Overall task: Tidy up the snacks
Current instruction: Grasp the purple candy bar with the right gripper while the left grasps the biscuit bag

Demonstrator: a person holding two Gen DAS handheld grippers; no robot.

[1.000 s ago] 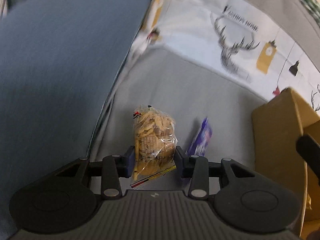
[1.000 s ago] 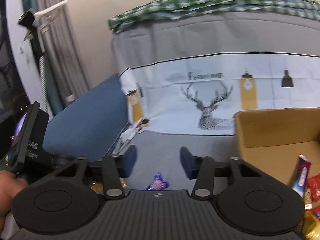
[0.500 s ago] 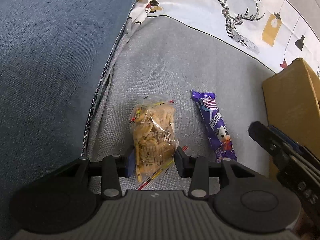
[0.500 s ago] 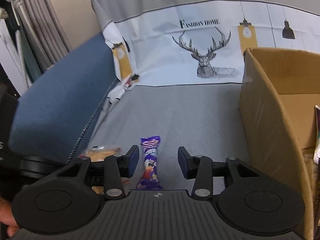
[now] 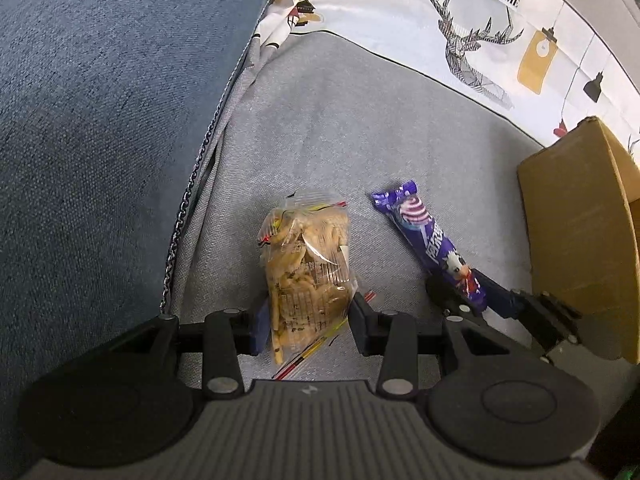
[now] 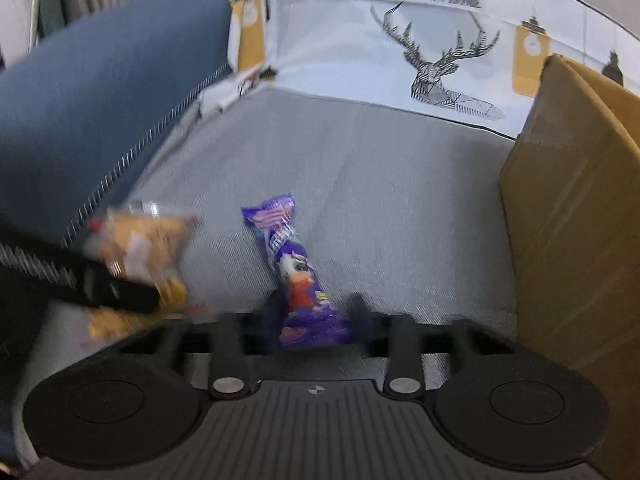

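Two snacks, one cracker bag [image 5: 306, 268], one purple bar [image 5: 432, 244], one cardboard box [image 5: 580, 240]

1. The right claw [image 6: 316, 316] is covering the near end of the purple candy bar [image 6: 294, 264] in the lower middle of the right wrist view, and motion blur is leaving contact impossible to judge.
2. The clear bag of crackers [image 6: 140, 240] is smearing at left centre there, so its print is unreadable.
3. The cardboard box [image 5: 580, 240] is running off the right edge of the left wrist view, hiding its contents.
4. The left claw [image 5: 308, 320] is masking the cracker bag's lower sides.
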